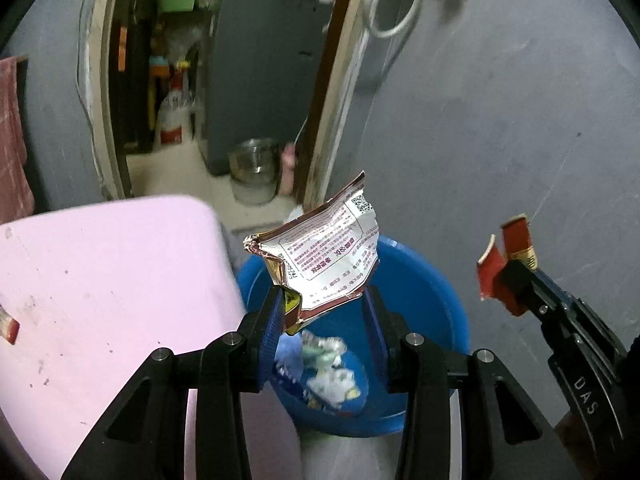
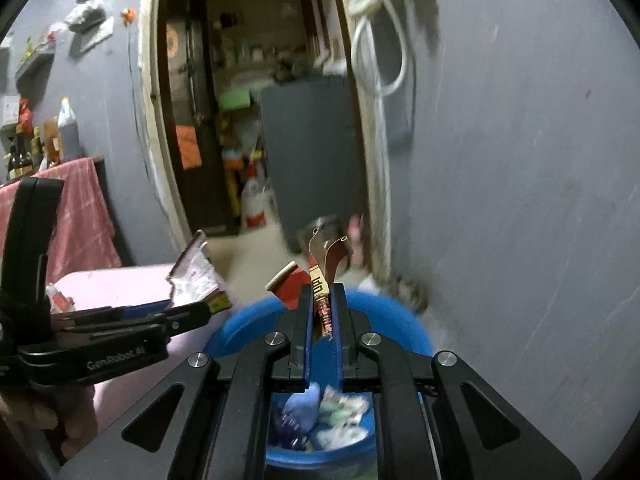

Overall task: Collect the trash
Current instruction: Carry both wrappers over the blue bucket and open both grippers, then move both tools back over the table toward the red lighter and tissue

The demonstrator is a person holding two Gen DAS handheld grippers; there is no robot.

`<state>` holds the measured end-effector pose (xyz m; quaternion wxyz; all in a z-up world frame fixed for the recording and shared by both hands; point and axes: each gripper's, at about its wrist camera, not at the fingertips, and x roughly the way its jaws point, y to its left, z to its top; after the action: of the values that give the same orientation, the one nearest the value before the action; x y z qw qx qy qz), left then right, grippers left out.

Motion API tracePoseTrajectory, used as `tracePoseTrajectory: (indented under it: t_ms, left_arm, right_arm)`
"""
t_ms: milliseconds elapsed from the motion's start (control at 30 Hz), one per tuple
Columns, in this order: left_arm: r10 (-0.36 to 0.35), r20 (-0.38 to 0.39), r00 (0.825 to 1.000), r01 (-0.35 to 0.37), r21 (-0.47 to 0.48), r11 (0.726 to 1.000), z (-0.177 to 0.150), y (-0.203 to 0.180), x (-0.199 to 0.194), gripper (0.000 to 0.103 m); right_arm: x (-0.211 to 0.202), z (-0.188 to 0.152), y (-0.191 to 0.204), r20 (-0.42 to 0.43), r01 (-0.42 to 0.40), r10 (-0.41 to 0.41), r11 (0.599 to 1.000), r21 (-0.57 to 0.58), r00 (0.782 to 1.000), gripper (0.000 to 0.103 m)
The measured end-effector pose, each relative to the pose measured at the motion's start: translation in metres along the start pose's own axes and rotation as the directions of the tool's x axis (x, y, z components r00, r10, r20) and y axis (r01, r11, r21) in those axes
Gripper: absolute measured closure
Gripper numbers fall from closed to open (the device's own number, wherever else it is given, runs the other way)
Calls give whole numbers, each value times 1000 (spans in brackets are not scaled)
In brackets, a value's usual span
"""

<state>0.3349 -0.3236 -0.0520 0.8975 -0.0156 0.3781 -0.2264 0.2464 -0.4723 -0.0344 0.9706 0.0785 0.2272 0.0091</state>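
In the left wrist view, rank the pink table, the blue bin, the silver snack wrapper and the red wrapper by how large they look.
1. pink table
2. blue bin
3. silver snack wrapper, inflated by nearness to the camera
4. red wrapper

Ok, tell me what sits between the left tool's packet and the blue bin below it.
Nothing: the white snack packet hangs in open air over the blue bin, which already holds crumpled wrappers. The left wrist view shows it.
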Motion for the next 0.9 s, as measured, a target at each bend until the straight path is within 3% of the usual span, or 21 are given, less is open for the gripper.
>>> tracePoseTrajectory:
  t_ms: [233,300,333,533,633,667,733,833,900]
  left_arm:
    - [-15,-68,998,15,-12,1000,-5,3,17,68]
    - [-16,-82,997,15,-13,1000,-5,5,19,67]
    - [-13,-87,996,11,-16,1000,-6,7,21,66]
    - [-22,-89,996,18,-42,999,-6,13,15,57]
    - [-22,-55,998,19,-50,999,-2,18,3,57]
    - [-20,-36,999,18,-53,998,0,21,-2,56]
    - [-16,19,1000,17,-60,998,2,29,-16,46]
    - [5,113,994,3,-71,997,4,40,-45,40]
    - [25,157,987,-14,-76,997,7,46,-62,33]
  right_arm:
    - [15,-5,-9,-89,-18,22,999,46,996,91]
    - [15,-5,-10,-92,-19,24,998,52,996,77]
    - [14,-5,-11,-89,-19,24,998,56,996,75]
    - [12,0,-10,-75,-16,21,998,60,997,74]
    - [5,3,-8,-35,-9,10,999,50,999,66]
    - [3,6,-8,-17,-8,8,999,49,1000,57]
    - [-5,10,-6,29,-12,10,999,49,1000,51]
    - [-19,19,4,102,-14,10,999,32,995,42]
    - [-27,25,11,141,-25,20,999,34,990,23]
